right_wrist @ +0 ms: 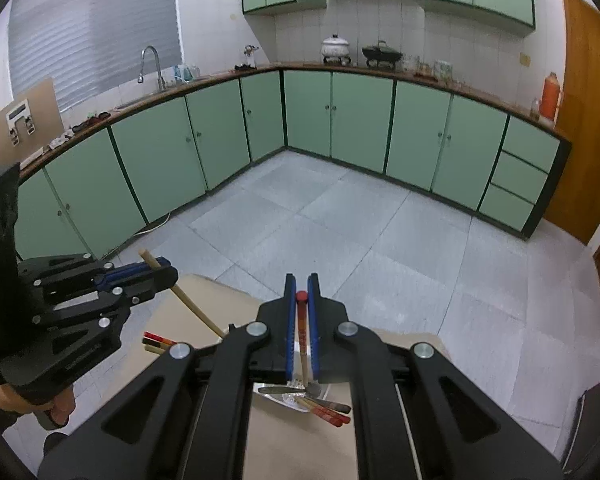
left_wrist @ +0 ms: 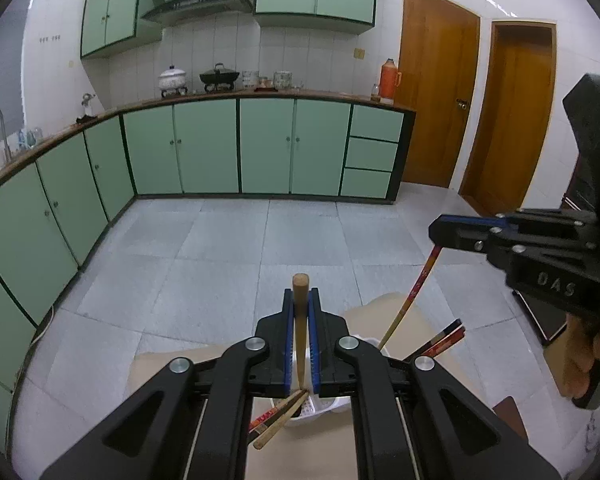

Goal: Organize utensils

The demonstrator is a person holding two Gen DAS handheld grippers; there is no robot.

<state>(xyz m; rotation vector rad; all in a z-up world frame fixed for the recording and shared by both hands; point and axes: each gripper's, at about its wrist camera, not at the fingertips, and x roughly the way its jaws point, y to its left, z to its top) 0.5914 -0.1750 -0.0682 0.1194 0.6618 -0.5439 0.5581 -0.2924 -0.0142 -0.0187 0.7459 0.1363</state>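
My left gripper [left_wrist: 301, 300] is shut on a plain wooden chopstick [left_wrist: 300, 332], held upright over a white slotted utensil basket [left_wrist: 324, 408]. My right gripper [right_wrist: 301, 292] is shut on a red-topped patterned chopstick [right_wrist: 302, 332], also upright, its tip near the basket. The right gripper shows in the left wrist view [left_wrist: 440, 232] with its chopstick [left_wrist: 412, 300] slanting down into the basket. The left gripper shows in the right wrist view [right_wrist: 160, 276] with the wooden chopstick [right_wrist: 188, 300]. More chopsticks [right_wrist: 324, 410] and a metal utensil [right_wrist: 276, 391] lie in the basket.
The basket stands on a beige table [right_wrist: 300, 452]. Loose red and wooden chopsticks [left_wrist: 440, 340] stick out to one side. Green kitchen cabinets [left_wrist: 236, 144] line the far walls across a grey tiled floor [left_wrist: 220, 248]. Wooden doors [left_wrist: 432, 100] stand at the right.
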